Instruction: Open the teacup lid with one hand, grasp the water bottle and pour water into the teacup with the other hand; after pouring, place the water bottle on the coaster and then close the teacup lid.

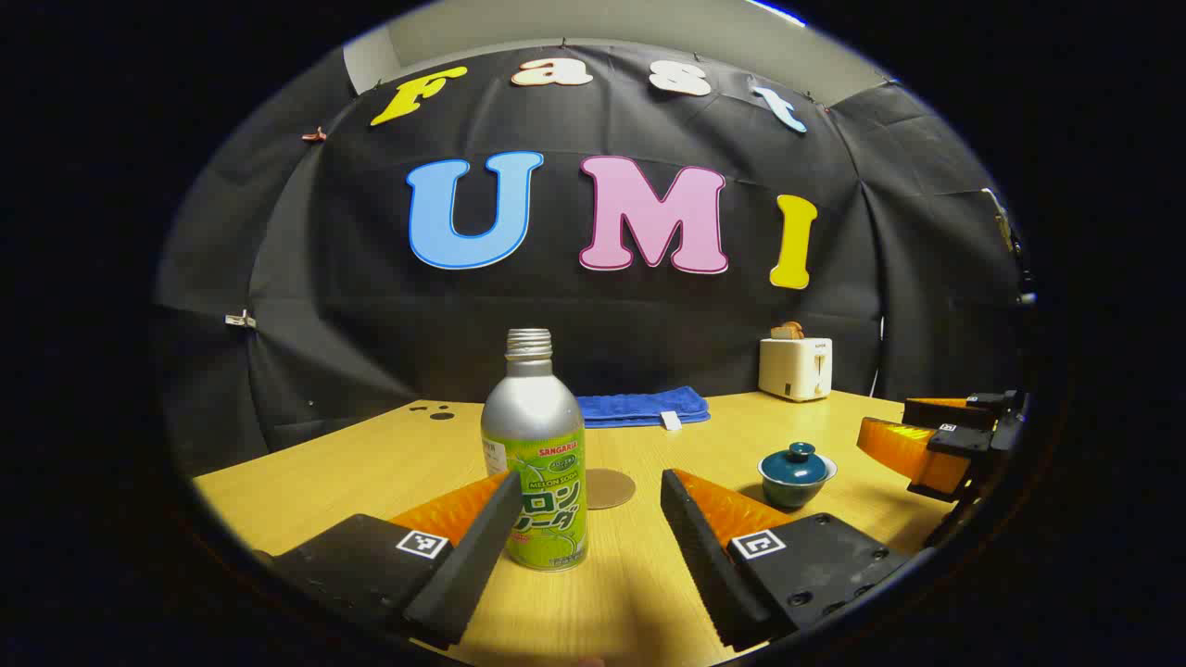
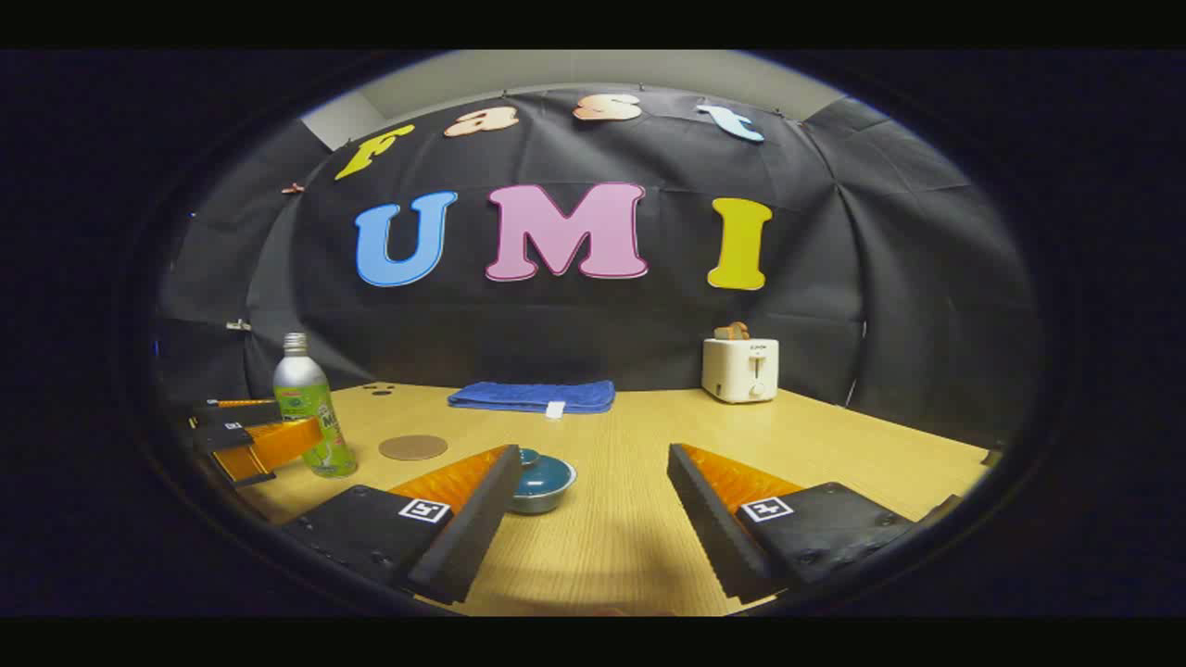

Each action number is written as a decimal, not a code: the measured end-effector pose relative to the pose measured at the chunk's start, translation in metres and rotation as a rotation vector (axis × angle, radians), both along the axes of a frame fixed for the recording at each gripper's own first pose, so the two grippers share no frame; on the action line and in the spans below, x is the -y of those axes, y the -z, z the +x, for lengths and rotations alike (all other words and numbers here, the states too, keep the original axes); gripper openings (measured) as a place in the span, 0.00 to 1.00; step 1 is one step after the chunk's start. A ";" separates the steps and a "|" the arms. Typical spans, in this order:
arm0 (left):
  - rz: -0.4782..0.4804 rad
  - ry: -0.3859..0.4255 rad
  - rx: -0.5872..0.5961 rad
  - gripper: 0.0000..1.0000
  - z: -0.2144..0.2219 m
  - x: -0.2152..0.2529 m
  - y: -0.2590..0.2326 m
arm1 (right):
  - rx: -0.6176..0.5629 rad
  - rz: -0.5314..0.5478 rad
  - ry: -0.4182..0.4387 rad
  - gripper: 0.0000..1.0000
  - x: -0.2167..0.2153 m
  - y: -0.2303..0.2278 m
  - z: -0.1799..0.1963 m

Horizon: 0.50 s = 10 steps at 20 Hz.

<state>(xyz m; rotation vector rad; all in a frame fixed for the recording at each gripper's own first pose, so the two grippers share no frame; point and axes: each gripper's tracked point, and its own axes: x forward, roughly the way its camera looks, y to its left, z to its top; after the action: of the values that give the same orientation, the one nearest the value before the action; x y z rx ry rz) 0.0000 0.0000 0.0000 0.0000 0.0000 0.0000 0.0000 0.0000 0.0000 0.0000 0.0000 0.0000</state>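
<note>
Left tool (image 1: 586, 519) released, fingers spread, water bottle (image 1: 537, 454) upright between them; right tool (image 2: 593, 505) released near lidded teacup (image 2: 540, 479); coaster (image 2: 413, 447) on desk (image 2: 834, 435)

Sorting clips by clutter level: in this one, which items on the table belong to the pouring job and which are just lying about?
Part of the job:
water bottle
teacup, lid still on
coaster
left hand-held gripper and right hand-held gripper, both open and empty

Just lying about:
blue towel, folded at the back of the table
toaster
</note>
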 end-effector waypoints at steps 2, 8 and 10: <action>0.000 0.000 0.001 0.95 0.000 0.000 0.001 | 0.001 -0.001 0.007 0.98 0.001 0.000 0.000; -0.001 -0.003 0.001 0.95 0.000 0.001 0.001 | 0.003 0.000 0.013 0.98 0.001 0.001 0.002; -0.001 -0.021 0.000 0.95 0.001 -0.001 0.002 | 0.005 0.000 0.013 0.98 0.001 0.002 0.002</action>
<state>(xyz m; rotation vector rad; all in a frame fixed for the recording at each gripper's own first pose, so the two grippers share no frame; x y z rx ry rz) 0.0008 0.0010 -0.0020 -0.0012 -0.0004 0.0215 0.0019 -0.0005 -0.0017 0.0003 -0.0049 -0.0132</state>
